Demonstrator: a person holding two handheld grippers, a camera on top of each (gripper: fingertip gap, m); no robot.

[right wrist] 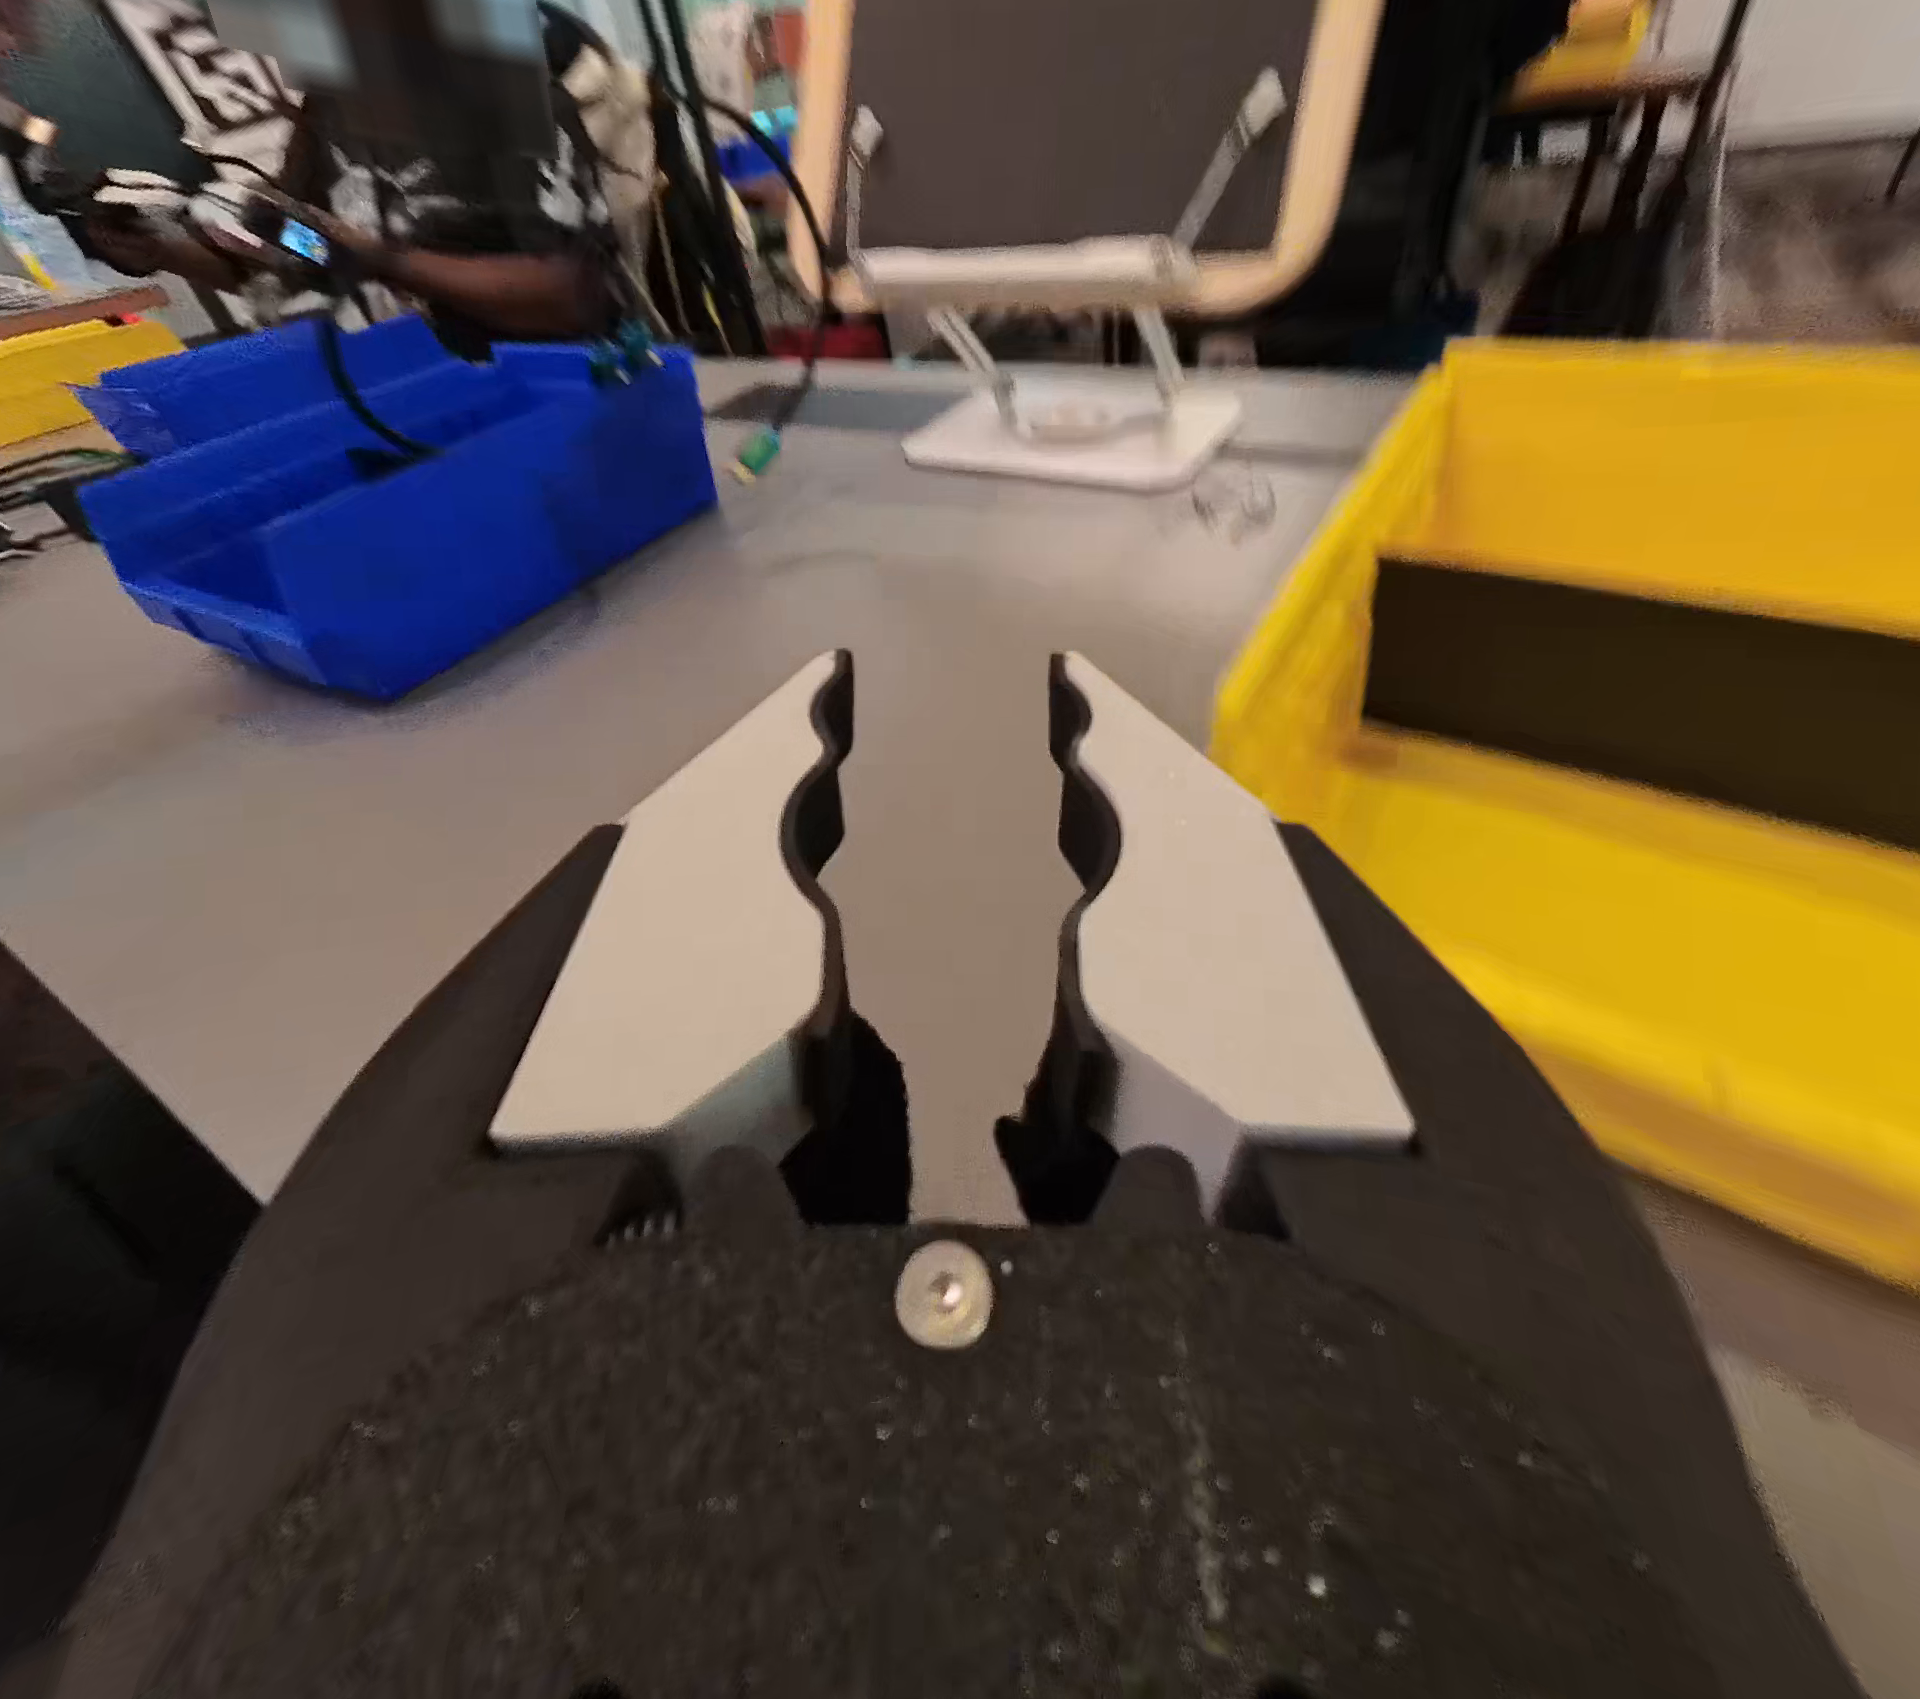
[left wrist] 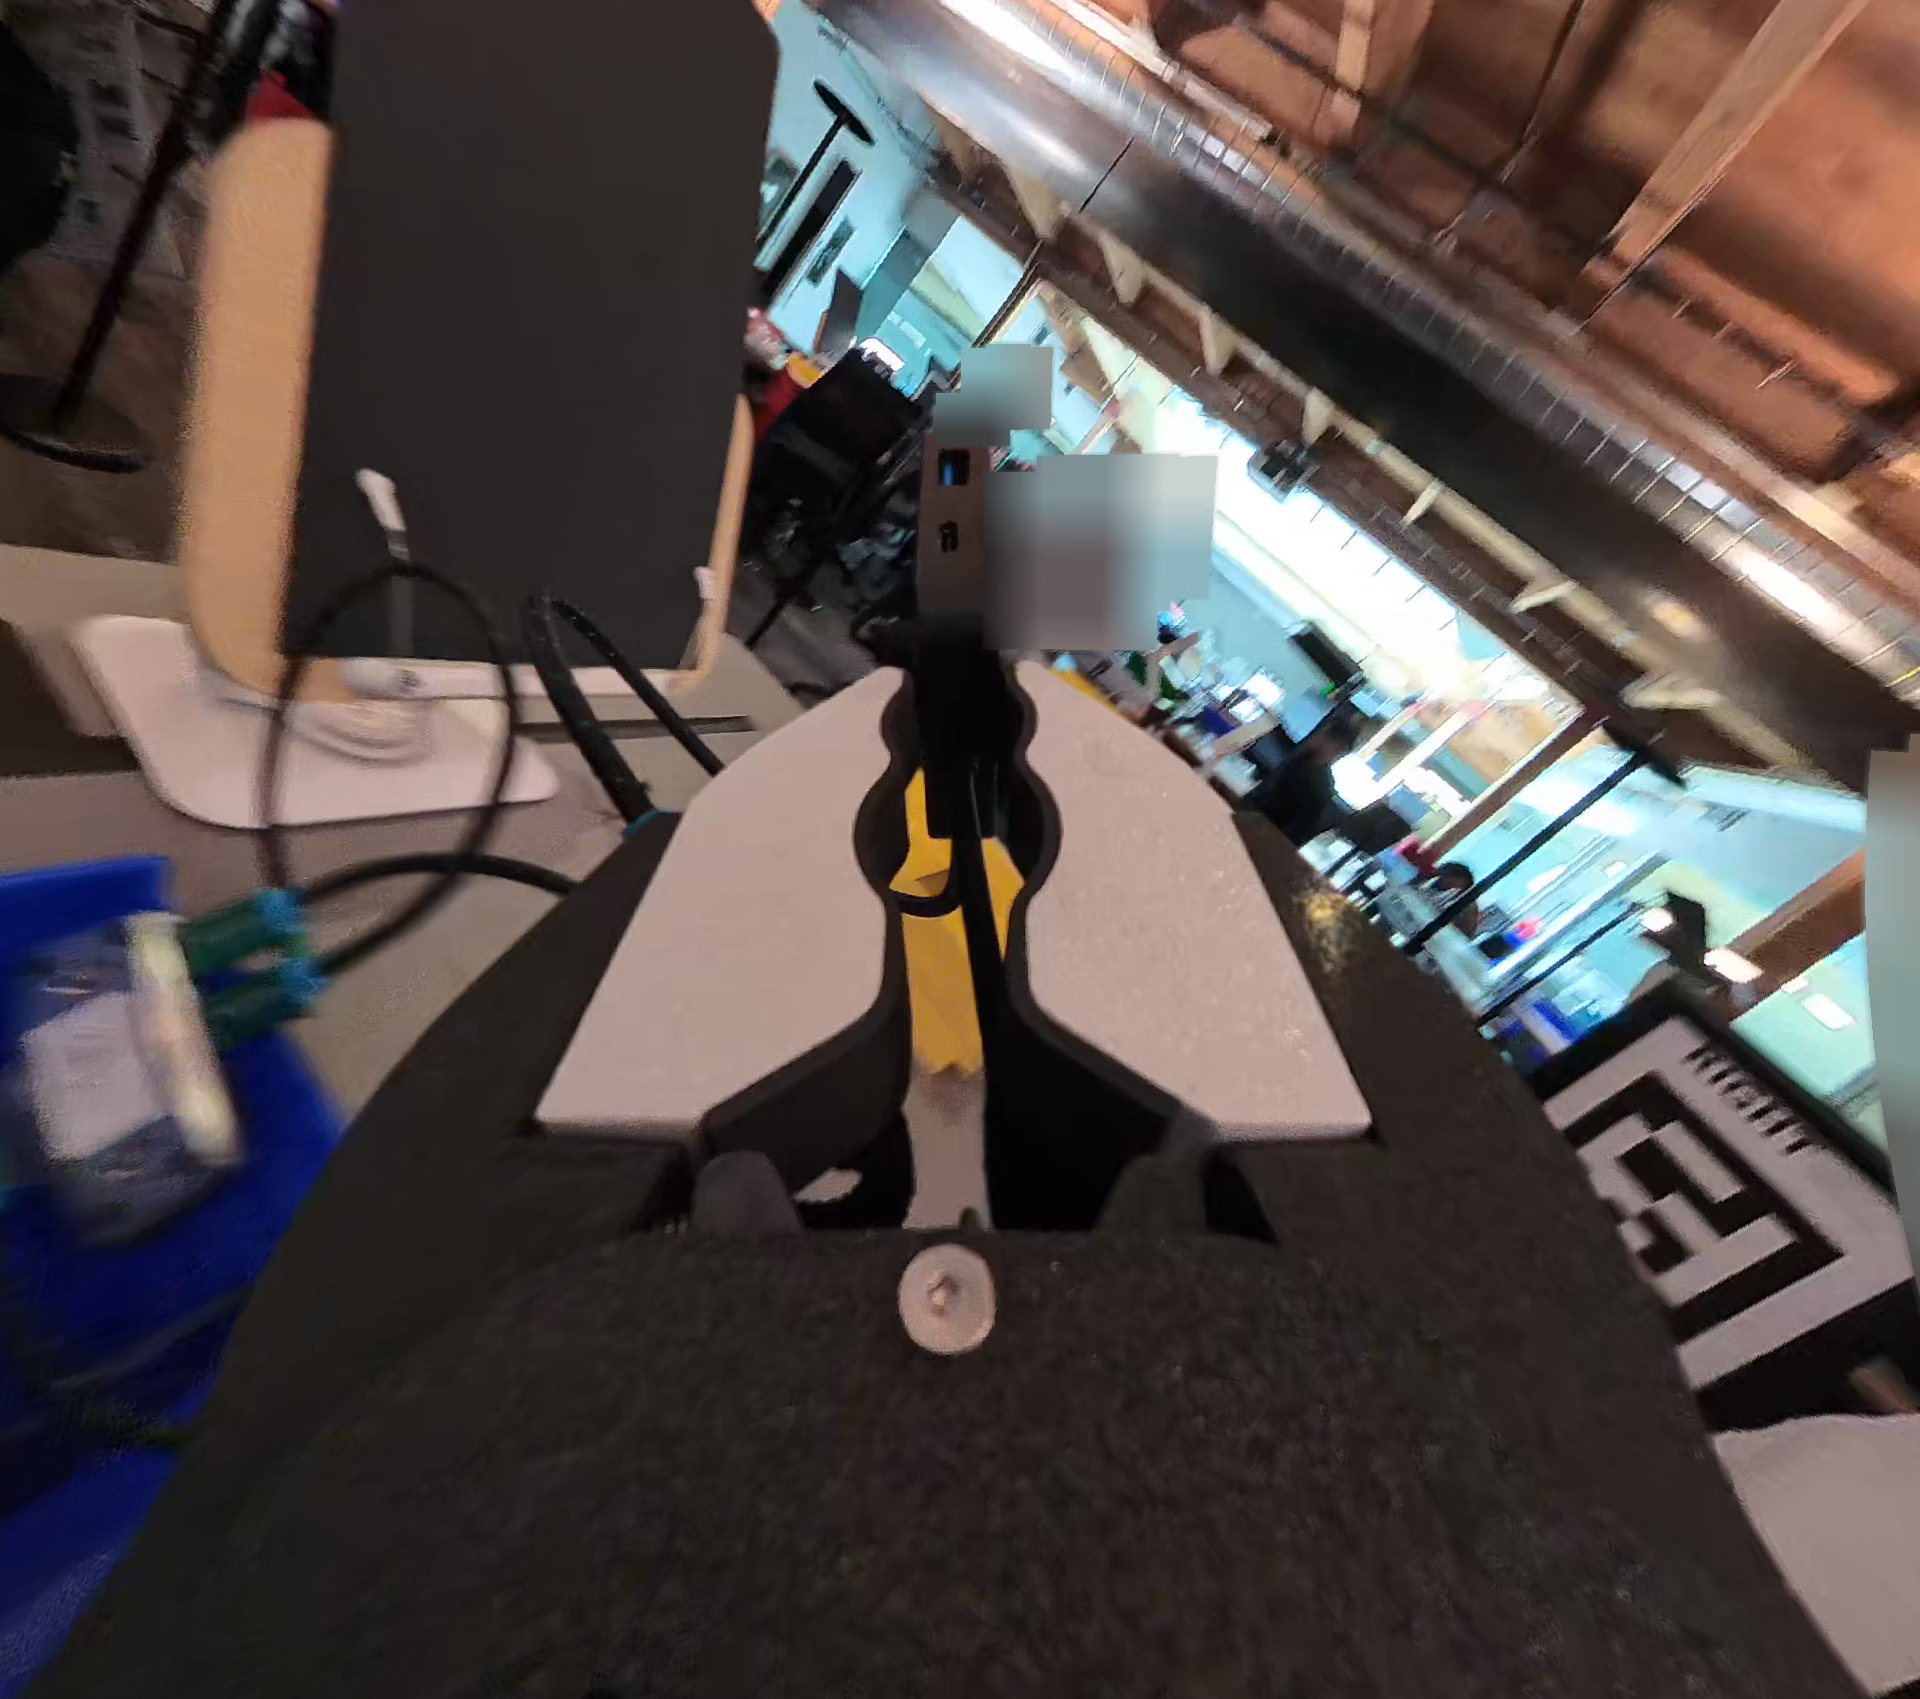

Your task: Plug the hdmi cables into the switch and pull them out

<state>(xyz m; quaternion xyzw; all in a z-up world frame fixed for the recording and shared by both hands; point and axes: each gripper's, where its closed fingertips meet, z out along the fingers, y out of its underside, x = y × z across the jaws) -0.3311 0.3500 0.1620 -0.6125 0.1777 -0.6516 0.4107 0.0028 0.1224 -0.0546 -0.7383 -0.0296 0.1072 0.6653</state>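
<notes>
- Left wrist view, tilted toward the ceiling: the left claw [left wrist: 956, 714] is clamped on a small black switch [left wrist: 951, 522], which sticks up past the fingertips at the centre of the frame, with ports on its near face.
- A thin black lead and a yellow piece [left wrist: 945, 953] sit in the gap between the fingers, below the switch.
- Black hdmi cables [left wrist: 582, 714] loop over the grey worktop [left wrist: 416, 1005] at centre left; green-tipped plugs [left wrist: 249, 943] rest on the edge of a blue bin [left wrist: 94, 1286] at lower left.
- Right wrist view: the right claw [right wrist: 951, 673] is apart and empty, low over the worktop, with a yellow bin [right wrist: 1558, 818] at right.
- Judgement: the switch looks light, rigid and smooth, so it could twist; the cables look springy, best gripped on the stiff plug body.
</notes>
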